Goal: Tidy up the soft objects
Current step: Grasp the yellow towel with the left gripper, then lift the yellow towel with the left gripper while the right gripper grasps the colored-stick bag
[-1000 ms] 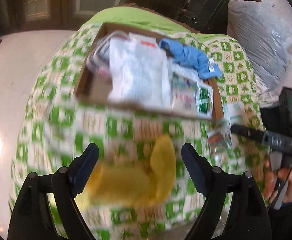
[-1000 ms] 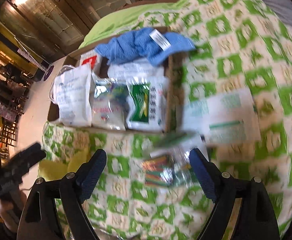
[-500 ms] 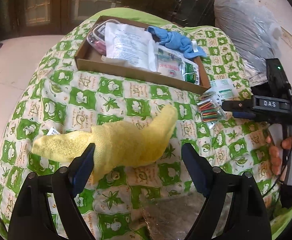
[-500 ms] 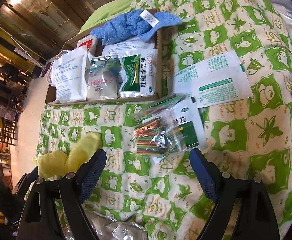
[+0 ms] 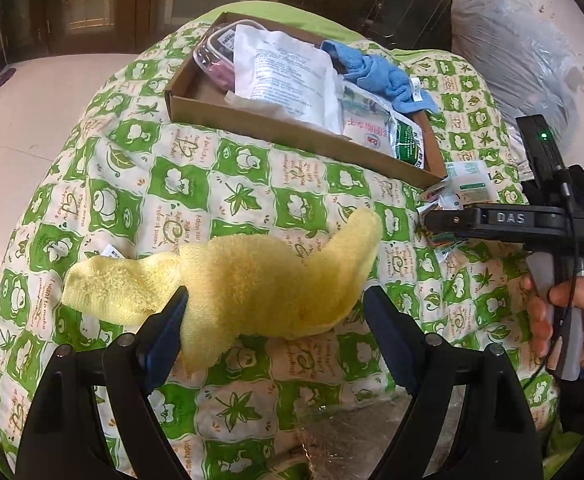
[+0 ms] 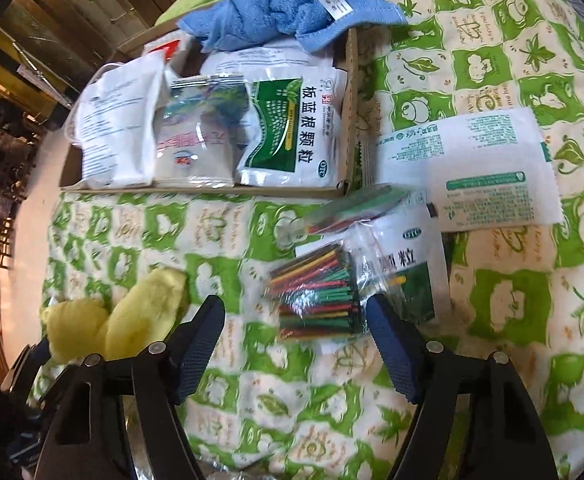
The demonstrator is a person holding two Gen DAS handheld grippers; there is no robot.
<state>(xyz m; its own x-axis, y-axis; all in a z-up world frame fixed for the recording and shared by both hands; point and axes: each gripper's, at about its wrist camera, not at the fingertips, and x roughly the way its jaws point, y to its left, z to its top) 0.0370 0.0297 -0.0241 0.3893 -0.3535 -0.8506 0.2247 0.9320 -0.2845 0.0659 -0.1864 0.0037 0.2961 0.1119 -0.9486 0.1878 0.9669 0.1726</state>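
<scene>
Moved since earlier frames: right hand-held gripper (image 6: 296, 322) has dropped toward the bag of coloured sticks (image 6: 316, 292), jaws just narrowing, bag between them but not yet pinched, so released. Left hand-held gripper (image 5: 273, 320): wide apart, straddling the yellow cloth (image 5: 251, 280); cloth drapes over the left pad, not clamped. Cardboard tray (image 5: 292, 136): on green quilt (image 5: 195, 184), holds blue cloth (image 5: 376, 72) and sachets (image 6: 292, 128), apparently the collection point. Loose sachet (image 6: 472, 172): just beside tray, unsorted.
</scene>
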